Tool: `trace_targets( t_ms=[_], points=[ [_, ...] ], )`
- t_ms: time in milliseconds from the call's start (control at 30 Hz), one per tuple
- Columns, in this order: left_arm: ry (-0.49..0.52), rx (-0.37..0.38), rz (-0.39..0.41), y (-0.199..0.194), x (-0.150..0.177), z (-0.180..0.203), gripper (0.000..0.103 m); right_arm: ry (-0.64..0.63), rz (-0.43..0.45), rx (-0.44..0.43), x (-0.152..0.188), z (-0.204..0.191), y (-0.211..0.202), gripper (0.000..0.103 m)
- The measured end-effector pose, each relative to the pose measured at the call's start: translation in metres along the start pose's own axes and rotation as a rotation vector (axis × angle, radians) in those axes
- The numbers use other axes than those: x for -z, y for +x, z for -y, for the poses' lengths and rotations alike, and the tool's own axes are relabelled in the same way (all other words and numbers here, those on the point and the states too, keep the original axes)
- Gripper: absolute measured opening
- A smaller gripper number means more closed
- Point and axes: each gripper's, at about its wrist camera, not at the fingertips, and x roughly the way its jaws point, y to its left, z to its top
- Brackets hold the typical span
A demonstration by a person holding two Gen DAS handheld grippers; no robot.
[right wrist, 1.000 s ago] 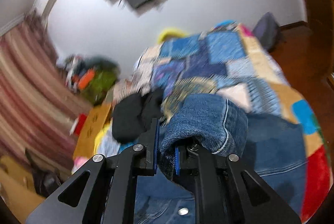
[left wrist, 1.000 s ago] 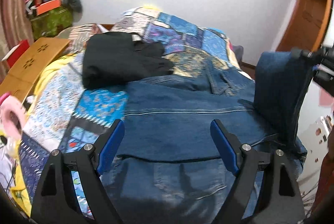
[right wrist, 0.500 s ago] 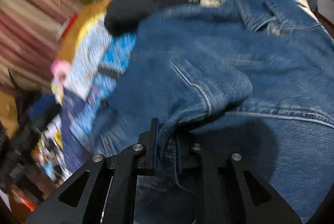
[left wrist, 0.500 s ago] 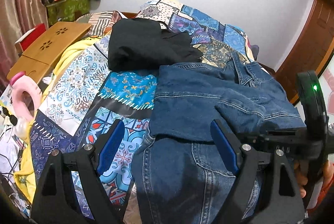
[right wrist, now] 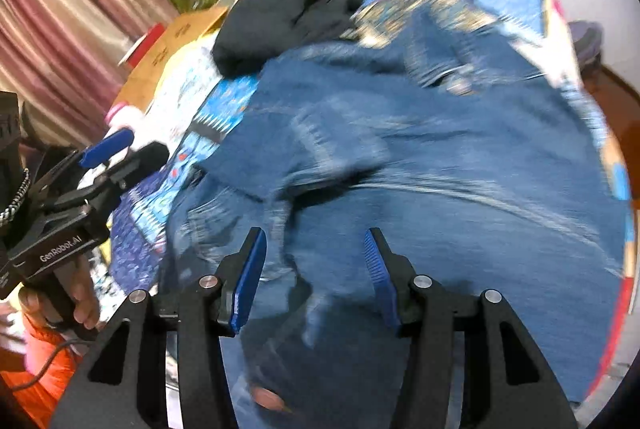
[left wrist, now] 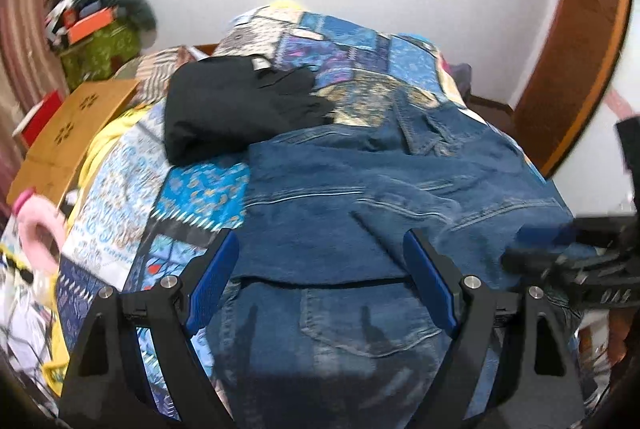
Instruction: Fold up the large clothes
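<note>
Blue jeans point(left wrist: 360, 213) are spread over a quilt point(left wrist: 200, 189) on a bed, with one part folded across the rest so that a thick upper layer ends in a straight edge near the front. The right gripper point(right wrist: 316, 269) is seen above the jeans with its jaws apart and nothing between them. The left gripper point(left wrist: 320, 269) is likewise held wide, empty, over the folded edge.

A risk is judged here: the folded layer is not pinned, and stiff denim may spring back or slide off line if it is brushed by either tool. An uneven edge could be locked in by the next fold.

The denim is heavy, mid-blue, with pale stitched seams and a back pocket point(left wrist: 360, 317). The quilt is a patchwork of blue patterned squares. A black garment point(left wrist: 236, 113), soft and matte, is lumped beyond the jeans, touching their far edge. The right view is blurred.
</note>
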Motion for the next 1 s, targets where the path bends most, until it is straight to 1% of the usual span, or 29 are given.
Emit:
trace_targets(
  t_ms=[67,100,167,233,300,400,500,600,633,667,700,733,800,833,867,900,933,967,1000],
  points=[
    [0.048,0.001,0.002,0.005,-0.001,0.018,0.084,0.014,0.054,0.056,0.003,0.014,-0.015,0.050],
    [0.058,-0.004,0.011,0.007,-0.002,0.023,0.084,0.023,0.081,0.086,0.006,0.022,-0.023,0.053],
    [0.086,-0.005,0.016,0.013,-0.003,0.037,0.084,0.052,0.132,0.153,0.012,0.040,-0.039,0.053],
    [0.108,0.008,-0.013,0.027,-0.004,0.049,0.084,0.096,0.170,0.207,0.020,0.063,-0.054,0.053],
    [0.122,0.022,-0.058,0.042,-0.004,0.059,0.084,0.136,0.192,0.246,0.025,0.080,-0.064,0.053],
    [0.151,0.034,-0.125,0.064,0.000,0.070,0.083,0.231,0.218,0.313,0.042,0.112,-0.080,0.053],
    [0.169,0.027,-0.191,0.085,0.006,0.077,0.080,0.319,0.230,0.341,0.056,0.139,-0.092,0.054],
    [0.159,0.034,-0.229,0.098,0.010,0.077,0.078,0.409,0.240,0.352,0.074,0.159,-0.098,0.054],
    [0.152,0.040,-0.229,0.100,0.008,0.077,0.073,0.431,0.240,0.355,0.079,0.165,-0.100,0.054],
    [0.141,0.048,-0.232,0.101,0.006,0.076,0.064,0.451,0.240,0.357,0.083,0.169,-0.102,0.054],
    [0.131,0.059,-0.237,0.104,0.003,0.075,0.058,0.477,0.239,0.357,0.087,0.175,-0.101,0.053],
    [0.119,0.065,-0.239,0.104,0.000,0.073,0.057,0.495,0.236,0.358,0.090,0.178,-0.101,0.053],
    [0.084,0.103,-0.217,0.099,-0.010,0.069,0.052,0.517,0.235,0.363,0.092,0.183,-0.101,0.054],
    [0.077,0.116,-0.207,0.097,-0.015,0.068,0.042,0.523,0.237,0.366,0.093,0.185,-0.102,0.054],
    [0.072,0.127,-0.194,0.094,-0.021,0.066,0.029,0.529,0.240,0.369,0.093,0.187,-0.103,0.054],
    [0.070,0.132,-0.184,0.091,-0.028,0.066,0.025,0.534,0.245,0.371,0.093,0.189,-0.103,0.053],
    [0.066,0.143,-0.164,0.086,-0.036,0.064,0.019,0.539,0.252,0.369,0.091,0.189,-0.105,0.054],
    [0.055,0.170,-0.137,0.079,-0.045,0.062,0.014,0.540,0.257,0.366,0.091,0.190,-0.106,0.054],
    [0.044,0.188,-0.117,0.073,-0.055,0.061,0.014,0.541,0.262,0.363,0.090,0.190,-0.107,0.054]
  ],
)
